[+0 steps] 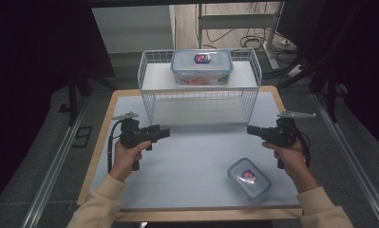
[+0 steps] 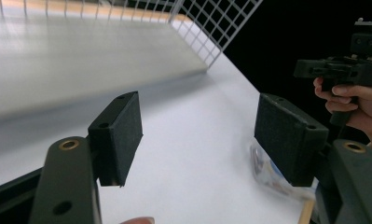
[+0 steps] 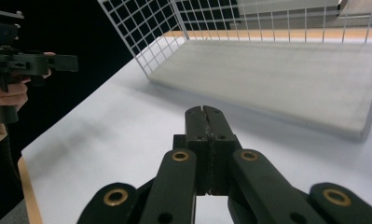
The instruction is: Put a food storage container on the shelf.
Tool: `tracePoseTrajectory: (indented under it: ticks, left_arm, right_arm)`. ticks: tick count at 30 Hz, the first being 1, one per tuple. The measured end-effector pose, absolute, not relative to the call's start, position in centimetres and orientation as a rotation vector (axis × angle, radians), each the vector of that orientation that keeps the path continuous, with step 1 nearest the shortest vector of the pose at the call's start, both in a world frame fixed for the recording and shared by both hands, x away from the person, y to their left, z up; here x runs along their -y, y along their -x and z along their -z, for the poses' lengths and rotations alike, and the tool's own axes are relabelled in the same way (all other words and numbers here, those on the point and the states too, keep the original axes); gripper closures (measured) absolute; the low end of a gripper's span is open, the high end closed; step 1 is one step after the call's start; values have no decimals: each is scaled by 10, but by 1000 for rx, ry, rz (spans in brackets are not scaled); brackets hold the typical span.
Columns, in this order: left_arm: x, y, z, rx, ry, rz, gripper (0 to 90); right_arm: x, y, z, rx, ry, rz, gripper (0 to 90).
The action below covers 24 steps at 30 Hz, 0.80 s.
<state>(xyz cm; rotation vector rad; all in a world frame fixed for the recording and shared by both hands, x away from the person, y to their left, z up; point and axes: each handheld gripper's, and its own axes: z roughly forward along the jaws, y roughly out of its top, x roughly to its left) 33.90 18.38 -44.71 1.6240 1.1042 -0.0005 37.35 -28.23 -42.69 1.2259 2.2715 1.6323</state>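
Observation:
My left gripper hovers over the left part of the white table, pointing right; in the left gripper view its jaws stand open with nothing between the pads. My right gripper is held over the right part, pointing left, and its jaws are pressed together with nothing in them. A small clear lidded container lies on the table near the front right, below the right hand; part of the container shows behind the left gripper's right jaw. Each gripper view shows the other gripper: the right gripper and the left gripper.
A white two-tier wire rack stands at the back of the table. A larger clear lidded container with orange contents sits on its top shelf. The rack's lower shelf is bare. The table's wooden edge borders dark floor.

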Motion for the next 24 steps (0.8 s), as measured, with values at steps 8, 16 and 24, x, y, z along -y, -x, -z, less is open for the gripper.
tracePoseTrajectory:
  ticks: [8, 16, 24]
  left_arm:
    - [-179, -320, 468, -1098, -1674, -9, 314]
    - [-174, -311, 489, -1119, -1718, 8, 307]
    - [-174, -309, 500, -1135, -1740, 8, 307]
  right_arm:
    - [300, -349, 450, -2283, -1239, -1636, 891]
    - [312, -335, 464, -2289, -1283, -1603, 891]
    - [308, -335, 467, -2308, -1264, -1548, 891]
